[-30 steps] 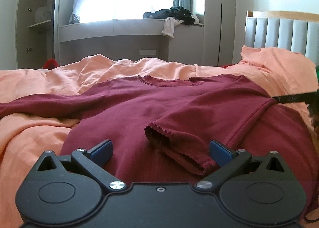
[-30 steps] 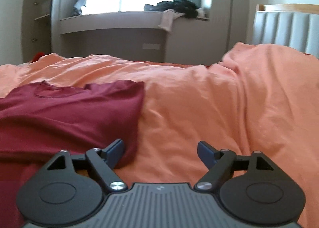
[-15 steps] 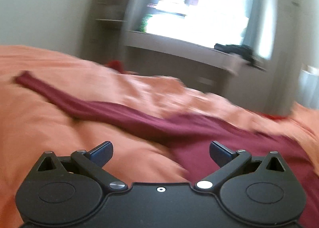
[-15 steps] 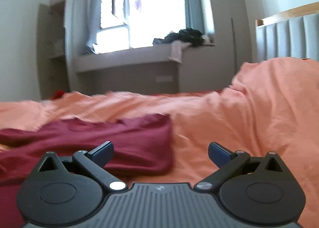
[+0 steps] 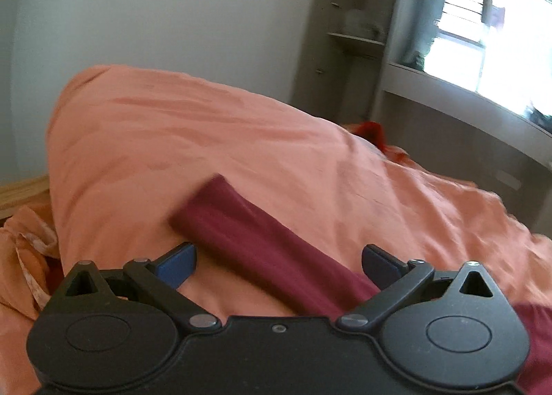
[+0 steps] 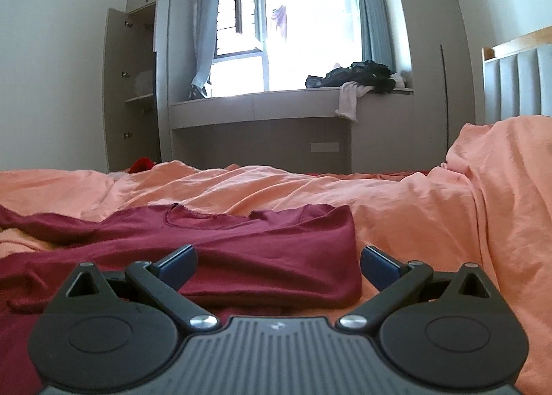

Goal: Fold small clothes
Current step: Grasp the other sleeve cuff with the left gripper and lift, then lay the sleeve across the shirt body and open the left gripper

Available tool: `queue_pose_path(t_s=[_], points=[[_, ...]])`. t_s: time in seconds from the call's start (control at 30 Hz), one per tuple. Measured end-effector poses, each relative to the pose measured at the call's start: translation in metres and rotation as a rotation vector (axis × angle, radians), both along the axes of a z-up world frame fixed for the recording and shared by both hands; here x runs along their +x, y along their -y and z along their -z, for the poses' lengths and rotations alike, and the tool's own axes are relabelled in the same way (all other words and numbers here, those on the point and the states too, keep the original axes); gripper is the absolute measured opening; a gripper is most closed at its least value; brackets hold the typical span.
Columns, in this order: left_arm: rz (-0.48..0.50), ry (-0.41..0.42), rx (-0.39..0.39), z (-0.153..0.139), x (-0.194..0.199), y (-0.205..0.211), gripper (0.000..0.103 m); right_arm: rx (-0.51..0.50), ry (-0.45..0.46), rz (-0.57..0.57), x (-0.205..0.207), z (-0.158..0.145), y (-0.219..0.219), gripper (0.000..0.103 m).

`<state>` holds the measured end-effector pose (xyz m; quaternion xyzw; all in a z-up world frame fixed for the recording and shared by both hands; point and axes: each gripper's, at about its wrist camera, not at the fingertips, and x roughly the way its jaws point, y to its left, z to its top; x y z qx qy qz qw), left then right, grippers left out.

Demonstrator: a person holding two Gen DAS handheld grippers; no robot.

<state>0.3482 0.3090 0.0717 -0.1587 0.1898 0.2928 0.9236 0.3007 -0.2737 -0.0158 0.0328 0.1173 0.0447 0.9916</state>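
A dark red long-sleeved shirt (image 6: 258,239) lies flat on the orange bed cover (image 6: 414,215), its right side folded in over the body. My right gripper (image 6: 277,258) hovers open just above that folded edge, with nothing pinched. In the left wrist view the shirt's left sleeve (image 5: 241,222) stretches out across the orange cover (image 5: 207,136), cuff end toward the upper left. My left gripper (image 5: 277,257) straddles the sleeve and its jaws are closing; the sleeve lies between them, but the pads stand apart from the cloth.
Beyond the bed a window seat (image 6: 258,105) carries a pile of dark clothes (image 6: 358,75). An open cabinet (image 6: 138,84) stands at the left, a padded headboard (image 6: 517,84) at the right. A red item (image 6: 143,164) lies past the bed's far edge. Wooden floor (image 5: 20,191) shows beside the bed.
My left gripper swung left from the shirt's body out along the sleeve toward its cuff, and the view tilted. My right gripper's jaws widened and its view lifted toward the window.
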Motion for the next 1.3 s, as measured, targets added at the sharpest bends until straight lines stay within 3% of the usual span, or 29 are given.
queue_pose_path(t_s=[0.07, 0.17, 0.23, 0.3, 0.37, 0.5, 0.63, 0.9, 1.13, 1.3], points=[[-0.062, 0.004, 0.0, 0.002, 0.005, -0.009, 0.085, -0.01, -0.004, -0.002, 0.002, 0.002, -0.003, 0.103], [-0.123, 0.01, 0.022, 0.006, 0.01, -0.018, 0.056, -0.022, -0.011, -0.003, 0.004, 0.006, -0.007, 0.103], [-0.16, 0.005, 0.014, 0.008, 0.013, -0.023, 0.018, -0.028, -0.016, -0.003, 0.006, 0.007, -0.007, 0.103], [-0.155, 0.025, -0.015, 0.008, 0.011, -0.028, 0.005, -0.031, -0.017, -0.002, 0.007, 0.009, -0.008, 0.103], [-0.141, 0.053, -0.006, 0.005, 0.01, -0.028, 0.004, -0.027, -0.016, -0.001, 0.008, 0.009, -0.007, 0.103], [-0.051, 0.12, 0.103, -0.008, 0.006, -0.009, 0.004, -0.018, -0.005, -0.004, 0.007, 0.008, -0.006, 0.103], [0.078, 0.216, 0.227, -0.029, -0.003, 0.022, 0.004, -0.015, 0.011, -0.007, 0.003, 0.006, -0.007, 0.103], [0.391, 0.353, 0.378, -0.072, -0.024, 0.116, 0.004, -0.005, 0.042, -0.013, -0.003, -0.001, -0.006, 0.103], [0.643, 0.435, 0.421, -0.081, -0.046, 0.226, 0.004, 0.012, 0.065, -0.019, -0.006, -0.007, -0.007, 0.103], [0.812, 0.439, 0.431, -0.055, -0.068, 0.304, 0.004, 0.02, 0.078, -0.02, -0.009, -0.009, -0.007, 0.103]])
